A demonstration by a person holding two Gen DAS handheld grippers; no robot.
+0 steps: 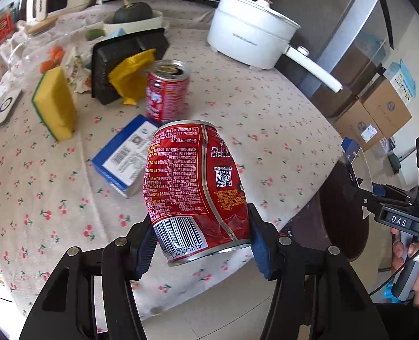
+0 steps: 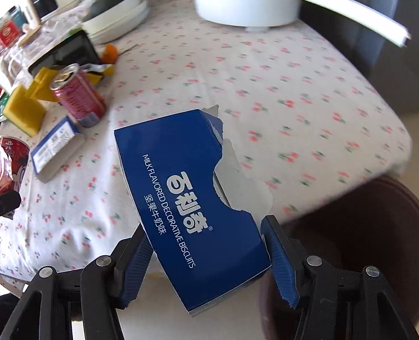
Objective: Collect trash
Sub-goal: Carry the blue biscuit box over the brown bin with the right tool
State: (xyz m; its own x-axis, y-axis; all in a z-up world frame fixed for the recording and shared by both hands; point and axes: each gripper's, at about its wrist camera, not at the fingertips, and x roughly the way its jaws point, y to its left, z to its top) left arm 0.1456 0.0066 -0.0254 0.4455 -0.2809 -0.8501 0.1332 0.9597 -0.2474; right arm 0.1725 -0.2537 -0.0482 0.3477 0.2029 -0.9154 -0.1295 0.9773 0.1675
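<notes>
Both hauls are up off the tabletop [image 1: 280, 119]: my left claw [image 1: 201, 243] clamps the dented red can [image 1: 198, 184], my right claw [image 2: 206, 257] pinches the torn blue biscuit box [image 2: 192, 198]. Second can [image 1: 167, 90] stands beyond the held one. Next, I reckon: find a bin, drop both.

The near and right parts of the desk [image 2: 308, 90] lie bare; leftward an upright can [image 1: 167, 90], sponge [image 1: 57, 104] and blue box [image 1: 124, 158] crowd; white pot [image 1: 246, 36] blocks the far side.
</notes>
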